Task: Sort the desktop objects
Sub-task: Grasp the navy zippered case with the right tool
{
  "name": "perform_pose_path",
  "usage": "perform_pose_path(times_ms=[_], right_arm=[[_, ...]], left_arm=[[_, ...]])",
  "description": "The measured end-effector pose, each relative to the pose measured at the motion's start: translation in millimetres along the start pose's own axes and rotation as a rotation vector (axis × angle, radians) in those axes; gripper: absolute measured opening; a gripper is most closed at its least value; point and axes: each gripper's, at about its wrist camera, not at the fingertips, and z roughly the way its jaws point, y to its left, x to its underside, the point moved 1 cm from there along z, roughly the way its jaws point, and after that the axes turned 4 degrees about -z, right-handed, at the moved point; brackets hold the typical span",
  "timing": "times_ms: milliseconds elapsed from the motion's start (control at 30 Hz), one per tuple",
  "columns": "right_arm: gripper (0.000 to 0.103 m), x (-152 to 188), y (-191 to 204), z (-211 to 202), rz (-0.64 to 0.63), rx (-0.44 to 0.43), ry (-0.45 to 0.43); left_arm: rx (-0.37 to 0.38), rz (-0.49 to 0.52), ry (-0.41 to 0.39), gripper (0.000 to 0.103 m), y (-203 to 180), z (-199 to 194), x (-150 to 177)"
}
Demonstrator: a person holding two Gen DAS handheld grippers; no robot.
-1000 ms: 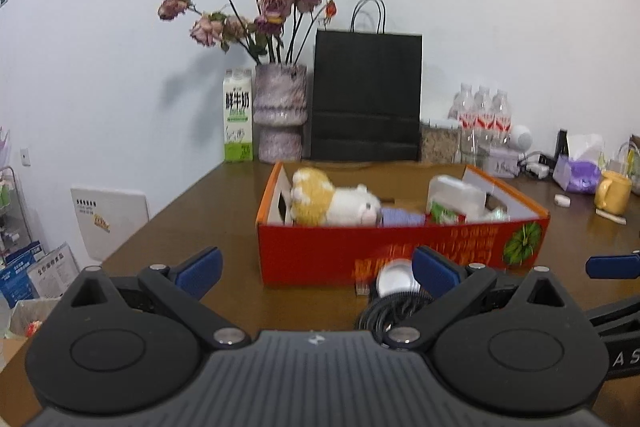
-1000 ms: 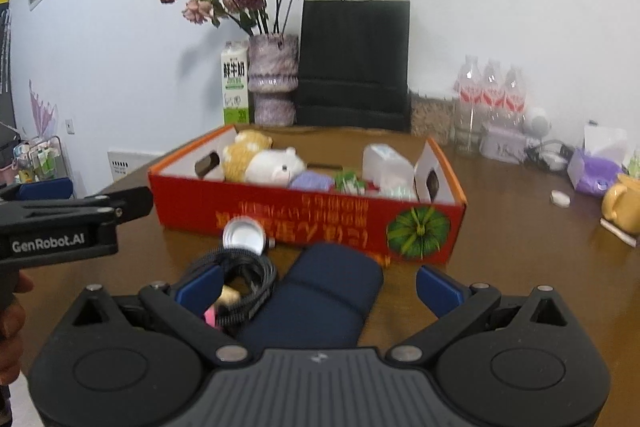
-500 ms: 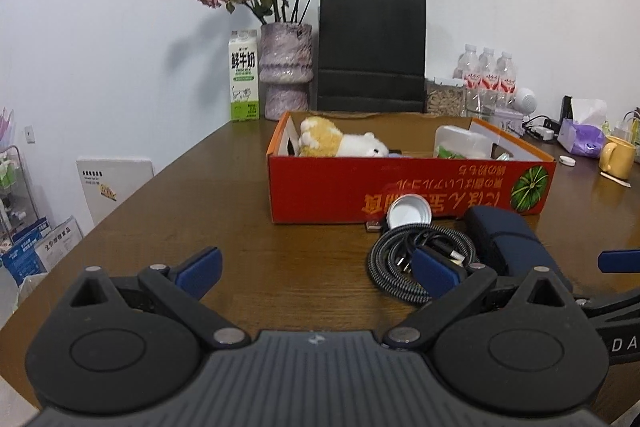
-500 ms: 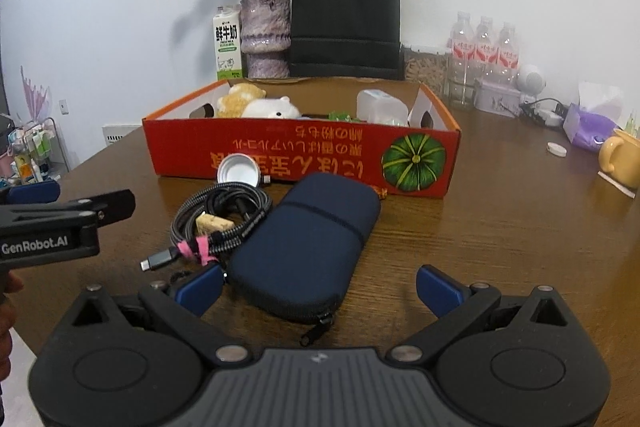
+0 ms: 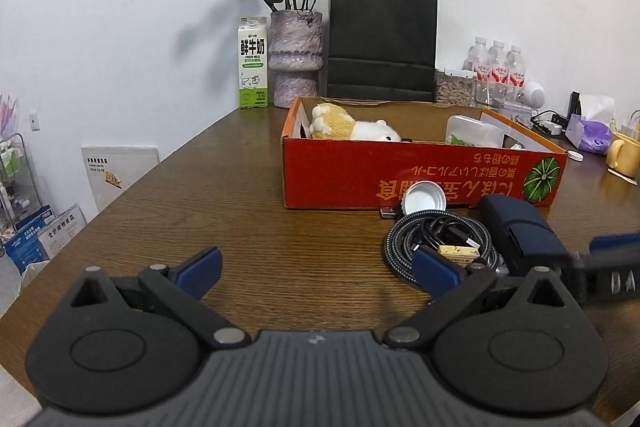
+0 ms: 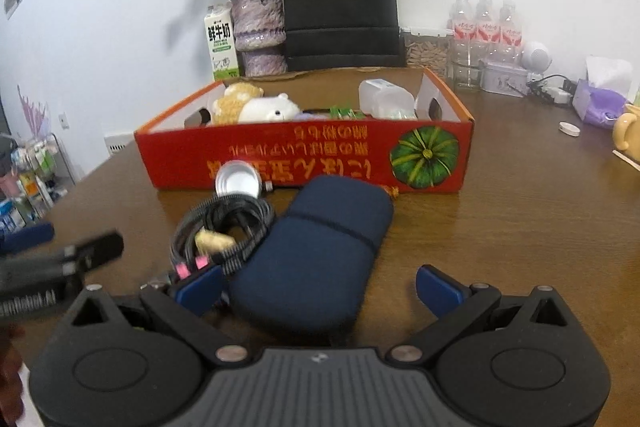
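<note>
The right tongs [image 6: 318,289] are gaping wide, straddling the near end of the pouch [image 6: 316,251] lying on the surface [image 6: 500,227]; the left tongs [image 5: 316,269] are gaping empty beside the cable [image 5: 438,241]. The pouch is looking soft, light and squashy, so pinching across its narrow middle seems best

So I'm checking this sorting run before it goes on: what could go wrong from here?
1. The right gripper is open around the navy pouch, whose edge touches the coiled cable; closing or lifting may snag the cable.
2. The white lid leans against the red box just behind the coil, so a dragged cable might knock it over.
</note>
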Motion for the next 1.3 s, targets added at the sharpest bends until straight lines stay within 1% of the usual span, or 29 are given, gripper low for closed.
perform_pose_path(times_ms=[67, 133, 200, 267, 367, 400, 467, 533, 600, 667, 767, 1033, 1167, 1267, 1300], right_arm=[[0.103, -9.9, -0.1, 5.9, 0.007, -0.007, 0.002], [0.099, -18.9, 0.7, 15.2, 0.004, 0.004, 0.016], [0.088, -25.0, 1.6, 26.0, -0.003, 0.024, 0.044], [0.082, -28.3, 2.7, 35.5, -0.011, 0.037, 0.075], [0.081, -28.6, -0.7, 41.0, 0.001, 0.044, 0.081], [0.078, -28.5, -3.0, 41.5, 0.010, 0.036, 0.086], [0.077, -26.3, -7.7, 44.3, 0.022, 0.030, 0.106], [0.074, -24.2, -15.0, 47.2, 0.041, 0.011, 0.121], [0.068, -23.6, -17.1, 45.3, 0.028, 0.005, 0.120], [0.066, -22.4, -17.4, 41.0, 0.009, 0.000, 0.114], [0.066, -18.9, -20.9, 34.3, -0.012, 0.005, 0.099], [0.066, -8.0, -45.6, 22.2, -0.036, 0.032, 0.080], [0.070, -4.0, -50.7, 25.4, -0.037, 0.015, 0.076], [0.073, -1.2, -47.2, 27.2, -0.069, 0.030, 0.063], [0.076, -0.8, -45.4, 28.4, -0.081, 0.037, 0.063]], left_arm=[[0.000, -0.001, 0.001, 0.103, 0.9, 0.7, -1.1], [-0.002, 0.001, 0.006, 0.103, 0.7, 2.6, -2.2], [-0.002, 0.005, 0.012, 0.103, -0.9, 4.3, -3.8], [0.000, 0.009, 0.015, 0.103, -1.4, 5.9, -5.4], [0.000, 0.010, 0.020, 0.103, -1.6, 9.8, -7.1], [0.000, 0.010, 0.022, 0.103, -1.6, 10.8, -7.7], [0.002, 0.010, 0.028, 0.103, -2.4, 12.5, -8.0], [0.006, 0.011, 0.033, 0.103, -3.8, 14.0, -8.1], [0.010, 0.016, 0.034, 0.103, -6.0, 14.9, -8.0], [0.015, 0.023, 0.034, 0.103, -8.8, 15.2, -8.6], [0.024, 0.033, 0.038, 0.103, -13.2, 16.0, -10.0], [0.044, 0.054, 0.061, 0.103, -25.8, 21.0, -11.8], [0.051, 0.056, 0.079, 0.103, -33.5, 26.3, -12.0], [0.051, 0.063, 0.082, 0.103, -38.4, 28.8, -12.3], [0.049, 0.066, 0.083, 0.103, -39.7, 29.5, -12.5]])
